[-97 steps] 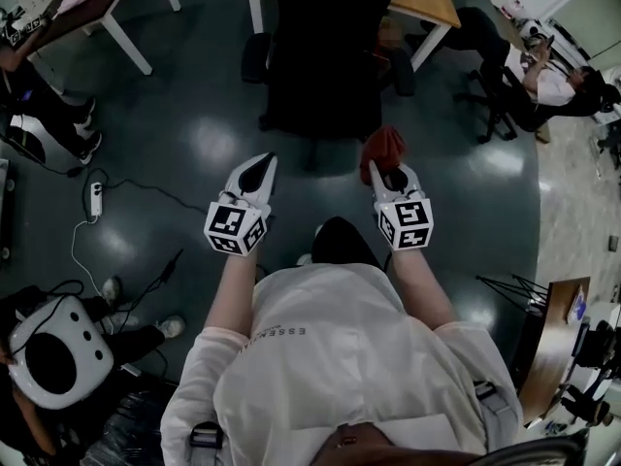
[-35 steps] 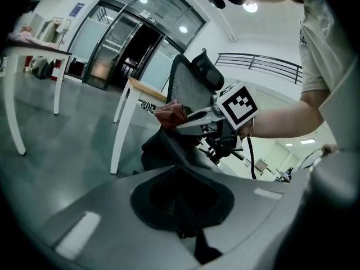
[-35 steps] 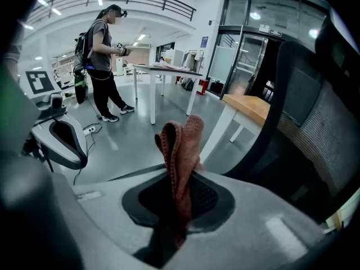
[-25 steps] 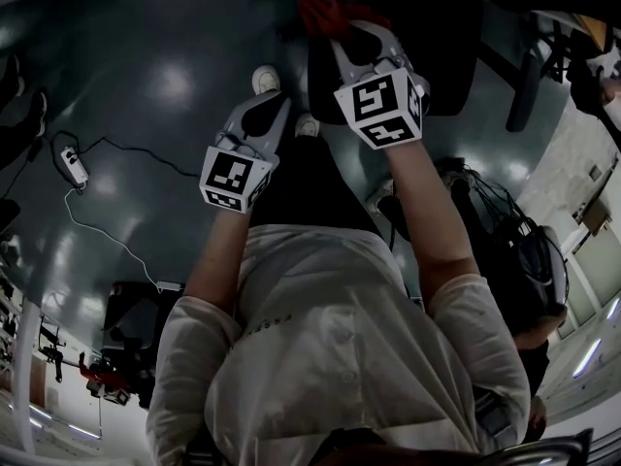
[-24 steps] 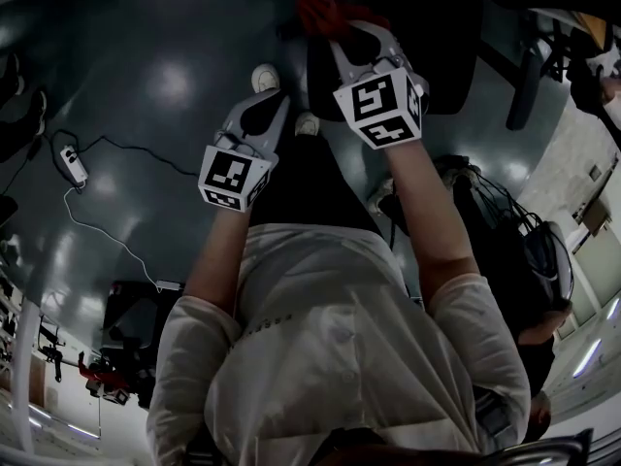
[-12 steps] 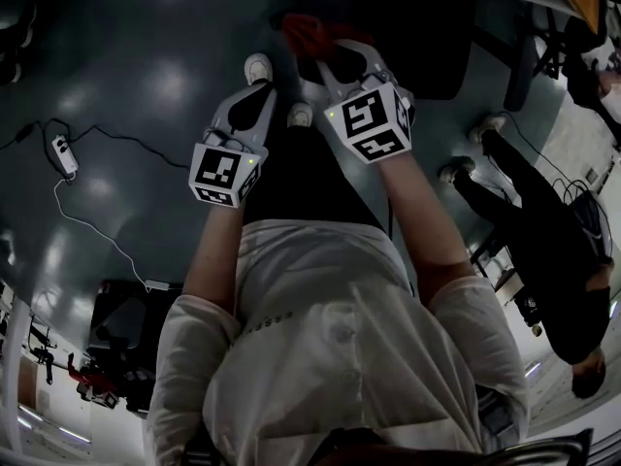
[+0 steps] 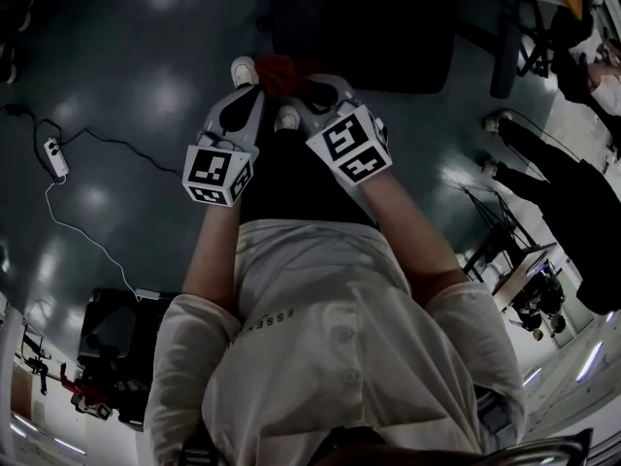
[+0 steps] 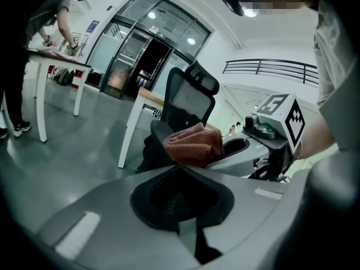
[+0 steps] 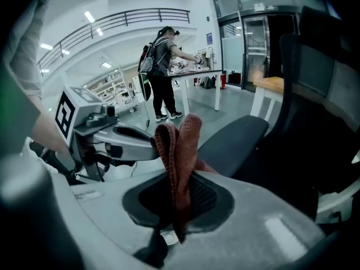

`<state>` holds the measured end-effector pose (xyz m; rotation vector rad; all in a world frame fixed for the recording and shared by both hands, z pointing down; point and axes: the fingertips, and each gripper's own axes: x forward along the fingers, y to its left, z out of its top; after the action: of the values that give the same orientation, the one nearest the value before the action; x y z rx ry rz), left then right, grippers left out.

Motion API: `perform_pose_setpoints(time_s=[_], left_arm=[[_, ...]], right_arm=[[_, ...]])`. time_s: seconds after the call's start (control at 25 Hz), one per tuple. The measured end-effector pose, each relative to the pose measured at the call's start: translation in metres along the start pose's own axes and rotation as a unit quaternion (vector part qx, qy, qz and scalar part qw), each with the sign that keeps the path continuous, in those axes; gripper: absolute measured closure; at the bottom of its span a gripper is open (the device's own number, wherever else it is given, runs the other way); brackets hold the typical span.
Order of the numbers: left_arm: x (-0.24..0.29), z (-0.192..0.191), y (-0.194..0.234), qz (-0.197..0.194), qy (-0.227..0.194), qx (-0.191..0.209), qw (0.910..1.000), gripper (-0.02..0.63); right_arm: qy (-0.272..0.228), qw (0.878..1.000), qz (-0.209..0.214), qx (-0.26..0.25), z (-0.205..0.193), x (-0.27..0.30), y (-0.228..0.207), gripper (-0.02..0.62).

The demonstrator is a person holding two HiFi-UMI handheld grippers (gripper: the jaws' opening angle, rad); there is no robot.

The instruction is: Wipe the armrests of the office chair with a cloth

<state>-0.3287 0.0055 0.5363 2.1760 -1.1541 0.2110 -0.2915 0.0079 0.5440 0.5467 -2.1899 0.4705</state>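
A rust-red cloth (image 7: 280, 70) is pinched in my right gripper (image 7: 299, 91), which is shut on it; in the right gripper view the cloth (image 9: 179, 145) stands up out of the closed jaws. My left gripper (image 7: 248, 95) is shut on nothing, its tip close beside the cloth (image 8: 194, 145). The black office chair (image 7: 364, 27) stands just ahead of both grippers. Its padded armrest (image 9: 233, 139) lies right behind the cloth, a short way off, and the mesh backrest (image 8: 188, 97) rises beyond.
A power strip (image 7: 55, 158) with a cable lies on the floor at left. A person in dark clothes (image 7: 582, 192) stands at right near a stand. A white table (image 8: 56, 58) and a wooden desk (image 8: 149, 97) stand beyond the chair.
My right gripper has carried the cloth left and nearer, next to the left gripper's tip. The head view has swung, and the person at right has walked further away.
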Motion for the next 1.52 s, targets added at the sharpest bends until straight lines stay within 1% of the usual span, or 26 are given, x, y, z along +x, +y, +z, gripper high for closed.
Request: perform_pose_setpoints(time_s=[0.04, 0.12, 0.28, 0.4, 0.48, 0.6, 0.76, 0.88, 1.08, 1.36, 1.52], left_arm=[[0.003, 0.002, -0.003, -0.002, 0.0, 0.002, 1.0, 0.589], [0.009, 0.01, -0.007, -0.007, -0.001, 0.007, 1.0, 0.589], [0.021, 0.029, -0.007, -0.017, 0.002, 0.022, 0.9996, 0.589], [0.035, 0.044, -0.005, -0.025, 0.007, 0.032, 0.9992, 0.589], [0.048, 0.052, -0.003, -0.036, 0.013, 0.039, 0.9985, 0.589], [0.064, 0.061, 0.001, -0.05, 0.027, 0.049, 0.9972, 0.589], [0.077, 0.066, 0.009, -0.057, 0.041, 0.047, 0.9964, 0.589], [0.082, 0.061, 0.012, -0.067, 0.057, 0.043, 0.9952, 0.589], [0.083, 0.052, 0.016, -0.073, 0.072, 0.043, 0.9938, 0.589], [0.076, 0.041, 0.012, -0.072, 0.072, 0.041, 0.994, 0.589], [0.067, 0.034, 0.006, -0.073, 0.071, 0.043, 0.9939, 0.589]], right_arm=[[-0.012, 1.0, 0.005, 0.016, 0.0, -0.005, 0.0, 0.554], [-0.038, 0.999, -0.004, 0.038, 0.005, -0.019, -0.011, 0.554], [-0.08, 0.993, -0.064, 0.061, 0.019, -0.04, -0.062, 0.554], [-0.092, 0.986, -0.106, 0.087, 0.022, -0.043, -0.111, 0.554], [-0.095, 0.982, -0.125, 0.102, 0.024, -0.037, -0.145, 0.554], [-0.098, 0.979, -0.132, 0.118, 0.032, -0.019, -0.186, 0.554], [-0.092, 0.981, -0.122, 0.123, 0.047, 0.006, -0.22, 0.554], [-0.085, 0.982, -0.11, 0.126, 0.055, 0.021, -0.228, 0.554], [-0.084, 0.987, -0.077, 0.109, 0.06, 0.038, -0.219, 0.555], [-0.075, 0.991, -0.059, 0.098, 0.049, 0.033, -0.199, 0.558], [-0.073, 0.991, -0.048, 0.097, 0.038, 0.027, -0.178, 0.558]])
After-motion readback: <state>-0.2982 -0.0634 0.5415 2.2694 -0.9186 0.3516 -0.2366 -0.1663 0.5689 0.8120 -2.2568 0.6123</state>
